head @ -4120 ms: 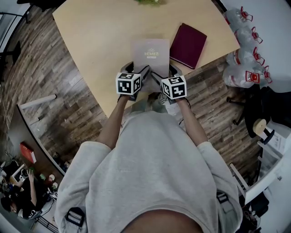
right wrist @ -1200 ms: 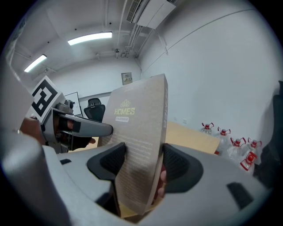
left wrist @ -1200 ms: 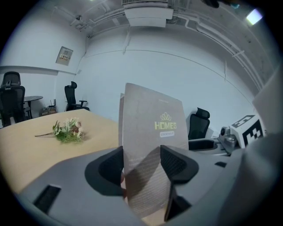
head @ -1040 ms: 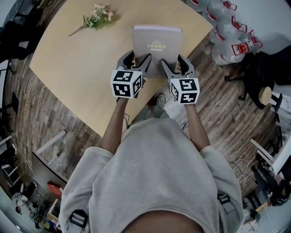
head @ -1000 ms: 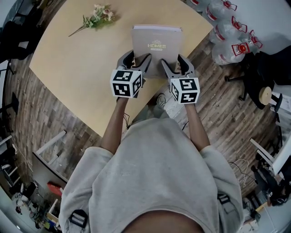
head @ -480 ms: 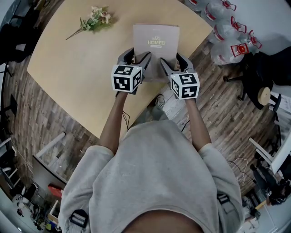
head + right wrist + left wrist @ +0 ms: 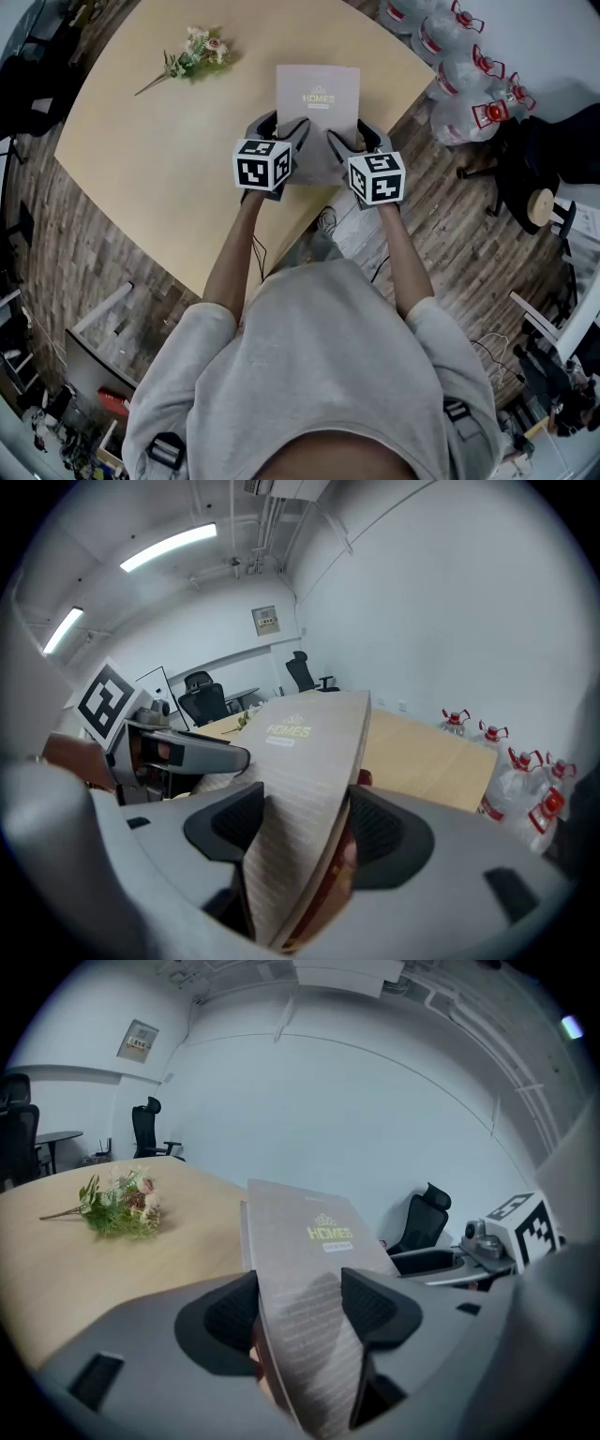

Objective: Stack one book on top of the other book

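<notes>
A grey book [image 7: 317, 98] printed "HOMES" hangs low over the table [image 7: 169, 159], cover up, far edge pointing away from me. My left gripper [image 7: 283, 133] is shut on its near left corner, my right gripper [image 7: 343, 139] on its near right corner. In the left gripper view the grey book [image 7: 309, 1260] fills the gap between the pads of the left gripper [image 7: 300, 1312]. In the right gripper view a maroon book [image 7: 334, 874] shows pressed under the grey book [image 7: 300, 752] inside the right gripper [image 7: 305, 832]. The head view hides the maroon book.
A small bunch of flowers [image 7: 192, 54] lies on the table at the far left. Large water bottles [image 7: 459, 47] stand on the wooden floor beyond the table's right edge. The table's near edge runs just under the grippers. Office chairs [image 7: 145, 1129] stand behind.
Both grippers have come down toward the table with the grey book, which now lies flatter. The maroon book, earlier lying apart on the table, no longer shows there.
</notes>
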A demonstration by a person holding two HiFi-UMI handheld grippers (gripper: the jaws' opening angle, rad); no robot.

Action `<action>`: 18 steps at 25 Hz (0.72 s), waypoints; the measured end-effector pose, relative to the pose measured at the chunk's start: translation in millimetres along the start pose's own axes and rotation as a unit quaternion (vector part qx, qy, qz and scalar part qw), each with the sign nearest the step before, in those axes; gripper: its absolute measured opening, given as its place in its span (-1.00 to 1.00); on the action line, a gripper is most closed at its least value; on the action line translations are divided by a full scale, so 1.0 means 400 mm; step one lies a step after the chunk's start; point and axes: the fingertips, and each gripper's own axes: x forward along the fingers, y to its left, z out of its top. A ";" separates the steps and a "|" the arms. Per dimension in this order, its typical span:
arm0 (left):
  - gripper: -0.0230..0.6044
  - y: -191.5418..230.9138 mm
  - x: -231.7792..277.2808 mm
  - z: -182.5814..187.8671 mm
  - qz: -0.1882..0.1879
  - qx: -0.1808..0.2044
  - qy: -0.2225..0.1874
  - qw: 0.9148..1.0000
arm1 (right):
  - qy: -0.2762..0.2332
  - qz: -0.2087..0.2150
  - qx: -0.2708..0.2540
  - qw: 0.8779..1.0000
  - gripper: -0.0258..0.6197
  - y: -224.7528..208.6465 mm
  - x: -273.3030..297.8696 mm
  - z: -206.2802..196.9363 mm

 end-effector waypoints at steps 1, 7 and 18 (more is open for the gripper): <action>-0.06 0.005 0.009 -0.003 -0.001 -0.004 0.002 1.000 | 0.004 0.001 0.001 1.000 -0.05 -0.004 0.007 -0.002; -0.04 0.025 0.050 -0.024 -0.007 -0.016 0.020 1.000 | 0.021 0.001 0.017 1.000 -0.04 -0.025 0.039 -0.024; -0.03 0.047 0.089 -0.051 -0.013 -0.042 0.038 0.998 | 0.035 -0.003 0.024 0.999 -0.02 -0.045 0.071 -0.042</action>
